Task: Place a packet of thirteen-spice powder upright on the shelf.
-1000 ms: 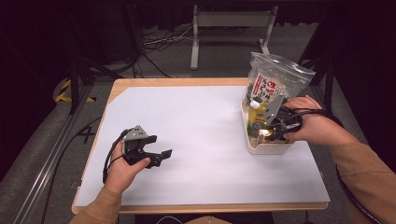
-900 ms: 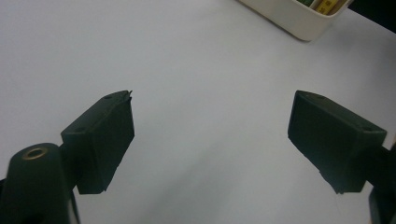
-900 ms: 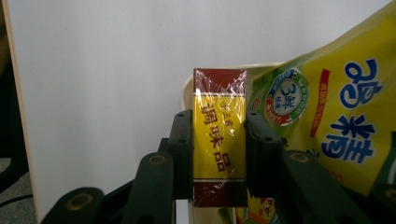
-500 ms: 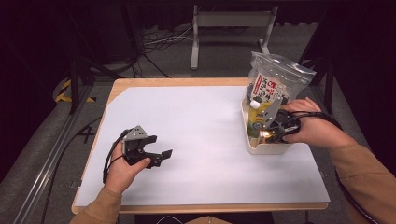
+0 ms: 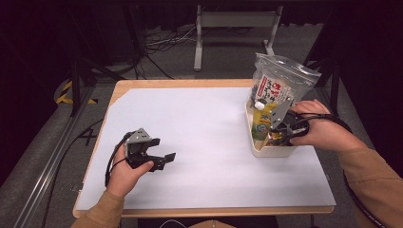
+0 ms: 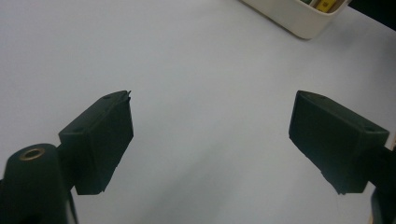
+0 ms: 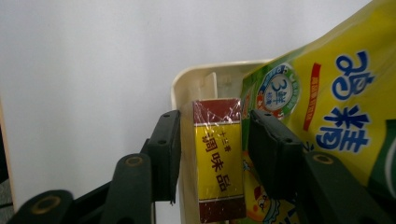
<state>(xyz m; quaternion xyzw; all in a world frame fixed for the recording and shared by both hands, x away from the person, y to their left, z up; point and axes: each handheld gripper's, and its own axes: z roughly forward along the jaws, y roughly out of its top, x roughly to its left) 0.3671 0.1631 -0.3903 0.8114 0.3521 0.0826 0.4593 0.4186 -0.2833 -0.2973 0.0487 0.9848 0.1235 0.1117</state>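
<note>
My right gripper (image 7: 215, 123) reaches into the near end of a cream-white bin (image 7: 187, 77). Its jaws press both sides of a small upright box (image 7: 218, 163), yellow with dark red ends and wrapped in film. A yellow pouch with blue characters (image 7: 327, 107) leans against the box's right side. From above, the right gripper (image 5: 275, 134) sits inside the bin (image 5: 266, 151) at the table's right. My left gripper (image 5: 164, 160) rests low over the white table (image 5: 204, 123) at the front left. Its jaws (image 6: 212, 107) stand wide apart with nothing between them.
A tall clear bag with a red and white label (image 5: 278, 83) stands at the bin's far end, and the yellow pouch (image 5: 263, 118) is in front of it. The bin's corner (image 6: 299, 21) lies far ahead of the left gripper. Cables and a metal stand lie on the floor behind the table.
The right hand has edged slightly down at the bin. The left gripper has stayed where it was.
</note>
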